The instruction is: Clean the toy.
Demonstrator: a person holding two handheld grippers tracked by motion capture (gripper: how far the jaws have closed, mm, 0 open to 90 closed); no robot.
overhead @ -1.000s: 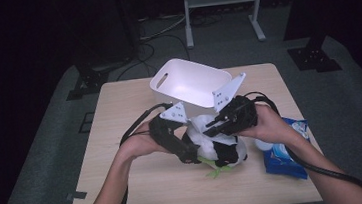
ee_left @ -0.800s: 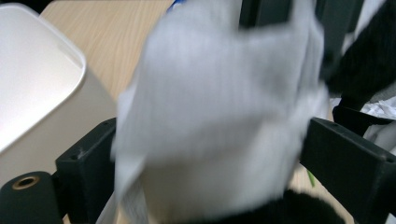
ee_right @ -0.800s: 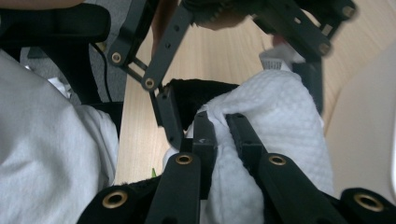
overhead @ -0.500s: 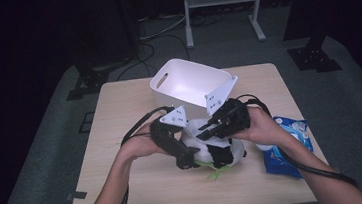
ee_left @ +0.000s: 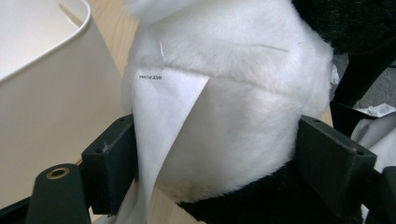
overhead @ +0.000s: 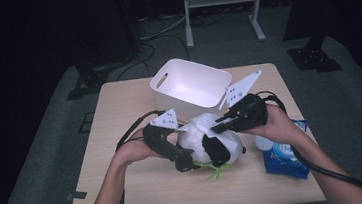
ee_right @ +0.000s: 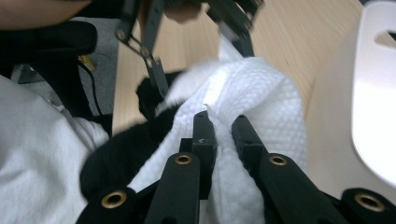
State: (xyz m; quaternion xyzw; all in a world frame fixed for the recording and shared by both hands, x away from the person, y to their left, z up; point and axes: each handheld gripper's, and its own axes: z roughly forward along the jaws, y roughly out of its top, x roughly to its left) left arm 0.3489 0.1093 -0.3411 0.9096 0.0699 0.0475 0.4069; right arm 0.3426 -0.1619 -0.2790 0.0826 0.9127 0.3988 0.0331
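A black and white plush panda (overhead: pixel 200 140) lies on the wooden table (overhead: pixel 120 123), a green leaf (overhead: pixel 216 171) under it. My left gripper (overhead: pixel 187 162) reaches in from the left. In the left gripper view its jaws (ee_left: pixel 222 168) have just been closing on the toy's white body (ee_left: pixel 243 102), and both pads press into the fur beside a white sewn-in label (ee_left: pixel 163 107). My right gripper (overhead: pixel 217 127) comes from the right. It (ee_right: pixel 222 122) is shut on a white textured wipe (ee_right: pixel 266 93) that is bunched on top of the panda (ee_right: pixel 116 154).
A white plastic bin (overhead: pixel 159 82) stands just behind the toy, close to both grippers (ee_left: pixel 51 102) (ee_right: pixel 369 107). A blue pack of wipes (overhead: pixel 285 161) lies at the table's right edge under the right forearm. Cables trail from both grippers.
The right gripper slid left over the panda with the wipe, then back to the right. The left gripper and the toy shifted a little left and down.
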